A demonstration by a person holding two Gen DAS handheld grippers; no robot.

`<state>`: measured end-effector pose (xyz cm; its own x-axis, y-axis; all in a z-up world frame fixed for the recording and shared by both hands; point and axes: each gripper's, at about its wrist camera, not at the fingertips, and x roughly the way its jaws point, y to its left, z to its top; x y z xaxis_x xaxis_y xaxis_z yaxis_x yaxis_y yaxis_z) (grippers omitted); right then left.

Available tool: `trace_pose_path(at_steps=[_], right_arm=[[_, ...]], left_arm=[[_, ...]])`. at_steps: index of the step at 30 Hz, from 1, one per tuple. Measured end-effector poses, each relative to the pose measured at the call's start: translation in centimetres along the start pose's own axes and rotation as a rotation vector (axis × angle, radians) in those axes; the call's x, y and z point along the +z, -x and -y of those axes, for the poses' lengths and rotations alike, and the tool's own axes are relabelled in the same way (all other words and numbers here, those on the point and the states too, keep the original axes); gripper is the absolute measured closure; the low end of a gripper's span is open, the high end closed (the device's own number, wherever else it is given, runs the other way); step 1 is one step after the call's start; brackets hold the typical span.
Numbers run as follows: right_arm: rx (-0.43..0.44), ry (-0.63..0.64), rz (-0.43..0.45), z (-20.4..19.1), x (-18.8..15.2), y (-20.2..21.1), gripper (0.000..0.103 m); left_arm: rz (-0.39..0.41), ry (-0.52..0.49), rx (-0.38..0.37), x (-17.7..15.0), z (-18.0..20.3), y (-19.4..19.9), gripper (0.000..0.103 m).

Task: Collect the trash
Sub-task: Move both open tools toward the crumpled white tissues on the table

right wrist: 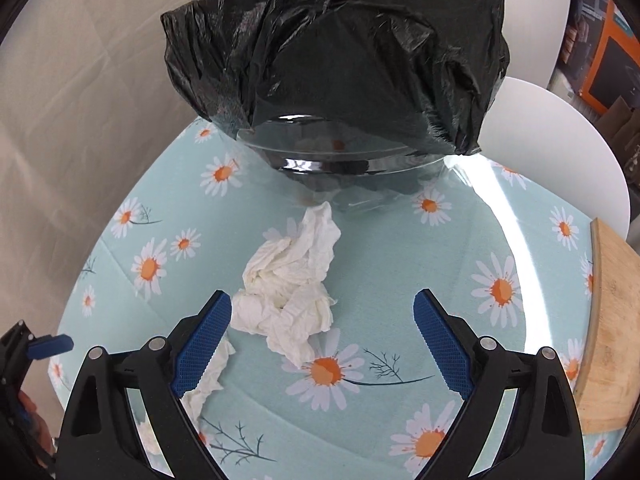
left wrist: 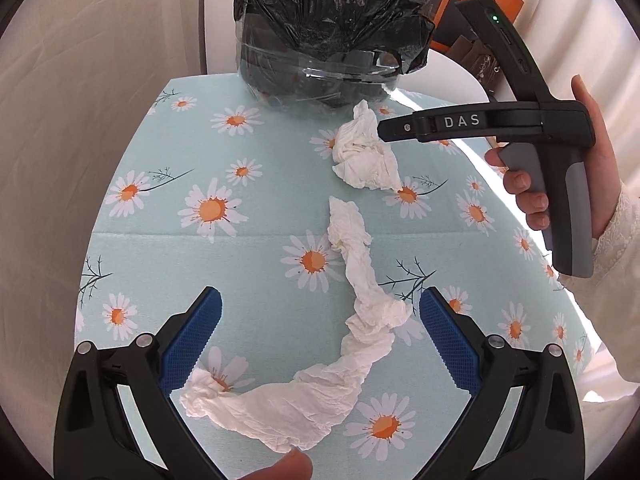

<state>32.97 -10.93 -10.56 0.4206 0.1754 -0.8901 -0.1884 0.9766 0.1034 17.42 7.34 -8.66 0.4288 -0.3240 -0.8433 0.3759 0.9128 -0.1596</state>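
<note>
the long twisted tissue (left wrist: 356, 320) runs lengthwise between and ahead of the left gripper (left wrist: 320, 344), its near end beside the left blue pad, its far end pointing toward the bag-lined bin (left wrist: 332, 40). the crumpled tissue (right wrist: 288, 288) lies just ahead of the right gripper (right wrist: 322, 344), nearer its left pad, close to the bin's base. both sets of fingers stand wide and hold nothing. the surface is a daisy-print cloth (left wrist: 180, 248); pale curtains hang behind, and a wooden board (right wrist: 608, 328) sits at the right edge.
</note>
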Motion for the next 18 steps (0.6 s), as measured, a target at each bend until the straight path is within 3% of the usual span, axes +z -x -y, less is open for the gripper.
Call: trace_pose_path(at_steps=[7,12,15,18], right_arm=[[-0.008,0.064,-0.068,-2.0,-0.6,-3.8,0.015],[-0.002,0.039,-0.126,-2.0,-0.8,-6.0,0.014],[-0.012,0.069,-0.103,-2.3,-1.1,-6.4,0.010],[-0.040,0.113,-0.108,-3.0,-1.3,-6.8,0.007]], left_arm=[[-0.059,-0.072,0.011,-2.4,2.2,-2.5,0.006],[-0.102,-0.100,0.041,-3.4,2.9,-4.5,0.006],[-0.129,-0.103,0.051,-3.8,2.9,-5.5,0.006],[-0.131,-0.155,0.106,-4.1,3.7,-5.8,0.005]])
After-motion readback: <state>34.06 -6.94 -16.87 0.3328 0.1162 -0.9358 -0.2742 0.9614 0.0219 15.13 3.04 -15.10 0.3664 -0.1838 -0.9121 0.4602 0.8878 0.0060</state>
